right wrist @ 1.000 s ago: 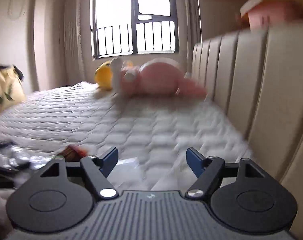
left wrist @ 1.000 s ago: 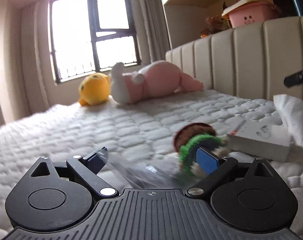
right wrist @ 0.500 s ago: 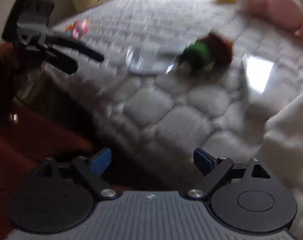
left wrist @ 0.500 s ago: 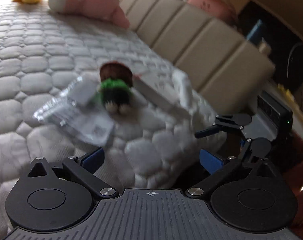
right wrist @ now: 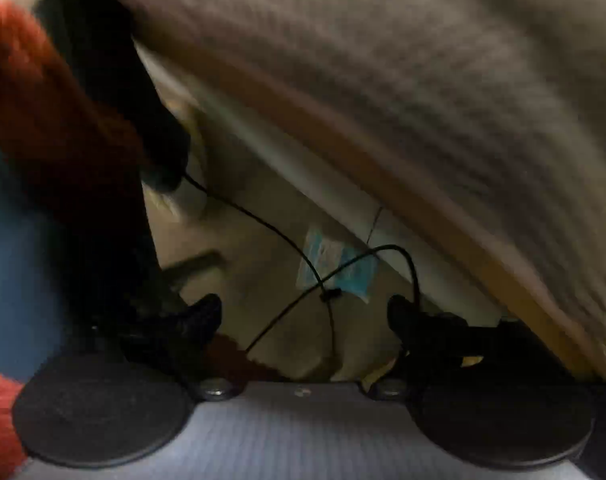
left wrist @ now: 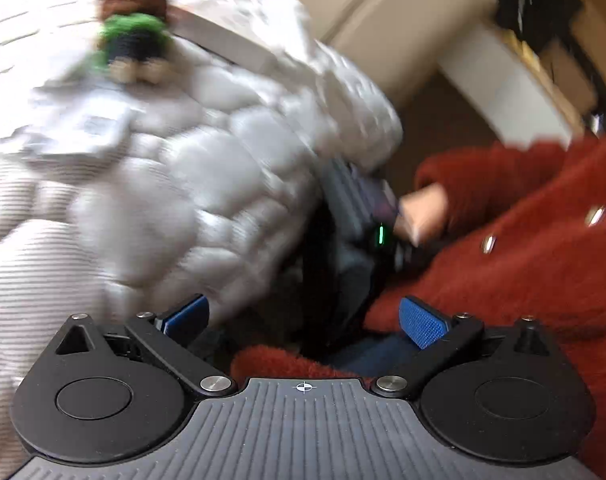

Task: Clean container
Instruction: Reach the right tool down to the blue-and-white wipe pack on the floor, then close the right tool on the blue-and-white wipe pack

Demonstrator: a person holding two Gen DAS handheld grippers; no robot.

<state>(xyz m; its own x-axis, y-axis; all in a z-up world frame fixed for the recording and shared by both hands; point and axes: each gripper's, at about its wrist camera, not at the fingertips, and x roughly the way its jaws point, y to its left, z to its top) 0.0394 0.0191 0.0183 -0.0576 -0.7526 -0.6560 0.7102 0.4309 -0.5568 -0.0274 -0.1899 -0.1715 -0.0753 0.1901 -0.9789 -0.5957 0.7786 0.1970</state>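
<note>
Left tongs [left wrist: 303,316] gape empty off the white quilted bed [left wrist: 163,184] | right tongs [right wrist: 305,316] spread, floorward | we see no container; green-brown plush toy [left wrist: 133,36] lies upon bed, unreached.

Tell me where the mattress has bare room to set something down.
Free: the quilted mattress corner and near edge, below the green doll and right of the clear bag. Crowded: the upper part, where doll, bag and flat white box bunch together. Both tongs, left and right, hang open off the bed.
</note>
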